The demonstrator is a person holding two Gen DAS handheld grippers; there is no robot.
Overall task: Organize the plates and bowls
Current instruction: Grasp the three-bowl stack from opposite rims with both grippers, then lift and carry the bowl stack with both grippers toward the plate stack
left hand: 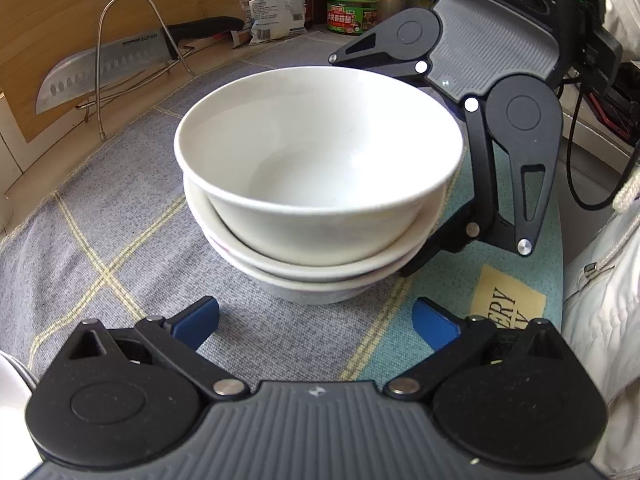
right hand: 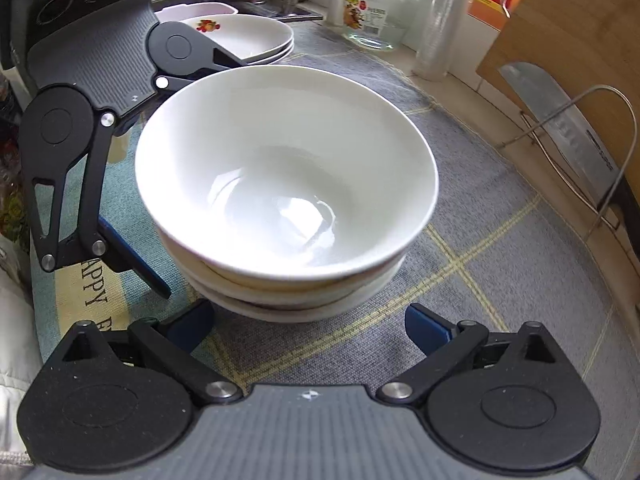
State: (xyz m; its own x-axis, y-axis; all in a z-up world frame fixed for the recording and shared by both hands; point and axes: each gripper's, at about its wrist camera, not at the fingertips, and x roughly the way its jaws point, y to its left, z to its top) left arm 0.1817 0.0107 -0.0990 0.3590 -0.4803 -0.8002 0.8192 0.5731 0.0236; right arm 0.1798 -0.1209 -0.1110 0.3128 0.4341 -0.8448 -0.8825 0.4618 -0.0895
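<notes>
You are flanking the stack of white bowls (left hand: 320, 184) on the mat (left hand: 100, 240) with left gripper (left hand: 316, 326) and right gripper (right hand: 308, 326) both spread wide and empty, facing heavy, slick, breakable china best taken low at opposite sides.

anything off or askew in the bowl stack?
Slightly. The top bowl sits tilted in the bowl stack, its rim not level with the bowls beneath. Nothing spilled or chipped that shows. Both sets of tongs, left and right, are open, off the bowls.
</notes>
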